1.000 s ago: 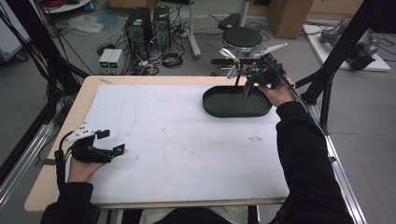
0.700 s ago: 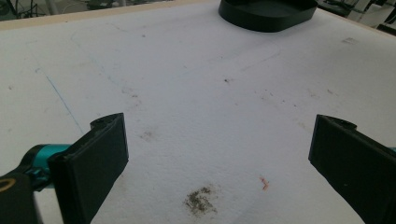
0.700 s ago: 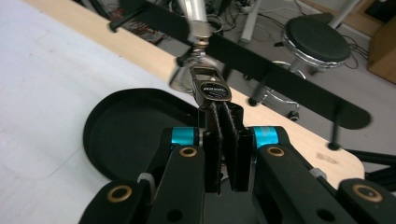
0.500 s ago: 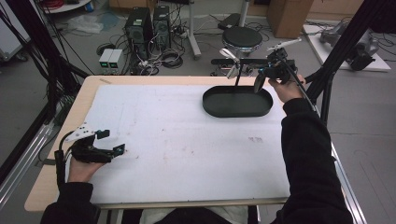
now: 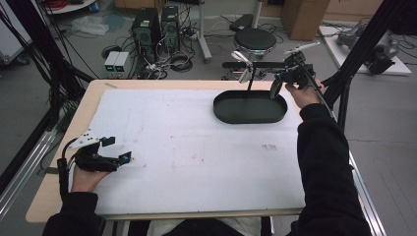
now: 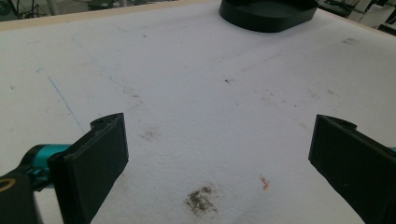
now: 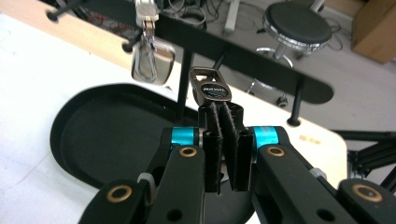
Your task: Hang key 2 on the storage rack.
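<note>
At the near left of the surface [image 5: 196, 147], we saw the left hand-held gripper [image 5: 118, 150] resting low on the white sheet with its jaws wide apart and nothing between them; it lay where it had been a second before. Its own view showed the stained sheet ahead and, far off, the black oval tray [image 6: 268, 14].

Toward the far right, the tray [image 5: 223, 110] sat in the same spot near the back edge of the surface. Behind it stood a black rack [image 7: 261, 65] with a crossbar on posts, and a shiny silver tag [image 7: 153, 58] hung from that bar by a clip.

At the right, the right hand-held gripper [image 5: 276, 86] had risen: a second earlier it reached down at the tray's far rim, half a second earlier it was lifting, and now it was held above the tray's right end, level with the rack. Its jaws were pressed together on a small dark metal key fob [image 7: 210, 88], which stuck up from between them just in front of the crossbar and to the right of the hanging tag. We could not tell whether the fob touched the bar.
</note>
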Motion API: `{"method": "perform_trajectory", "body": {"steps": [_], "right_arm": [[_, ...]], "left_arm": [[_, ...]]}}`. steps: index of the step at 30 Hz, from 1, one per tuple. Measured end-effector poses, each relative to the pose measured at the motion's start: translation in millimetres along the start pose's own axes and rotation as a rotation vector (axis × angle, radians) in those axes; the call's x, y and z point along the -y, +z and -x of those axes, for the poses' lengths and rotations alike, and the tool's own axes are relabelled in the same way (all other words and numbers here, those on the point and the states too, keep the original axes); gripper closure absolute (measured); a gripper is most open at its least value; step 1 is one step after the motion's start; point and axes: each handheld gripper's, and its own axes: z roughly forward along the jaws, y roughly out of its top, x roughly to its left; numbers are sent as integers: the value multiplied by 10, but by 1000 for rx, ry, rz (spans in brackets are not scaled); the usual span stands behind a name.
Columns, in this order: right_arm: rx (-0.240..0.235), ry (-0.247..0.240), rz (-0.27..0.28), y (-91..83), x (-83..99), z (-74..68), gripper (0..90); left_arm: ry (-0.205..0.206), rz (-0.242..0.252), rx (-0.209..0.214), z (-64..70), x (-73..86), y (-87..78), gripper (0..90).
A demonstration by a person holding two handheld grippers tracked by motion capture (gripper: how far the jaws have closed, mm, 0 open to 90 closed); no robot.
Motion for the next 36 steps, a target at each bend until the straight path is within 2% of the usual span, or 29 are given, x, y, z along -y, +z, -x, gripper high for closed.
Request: {"method": "perform_trajectory", "body": {"steps": [4, 23, 36], "right_arm": [[3, 9, -33, 94, 49, 8, 868], [30, -6, -72, 326, 64, -118, 865], [53, 36, -85, 495, 52, -108, 856]], "left_arm": [[1, 0, 1, 2, 0, 0, 52], [-1, 2, -2, -1, 0, -7, 52], [-2, 1, 0, -4, 2, 0, 52]]}}
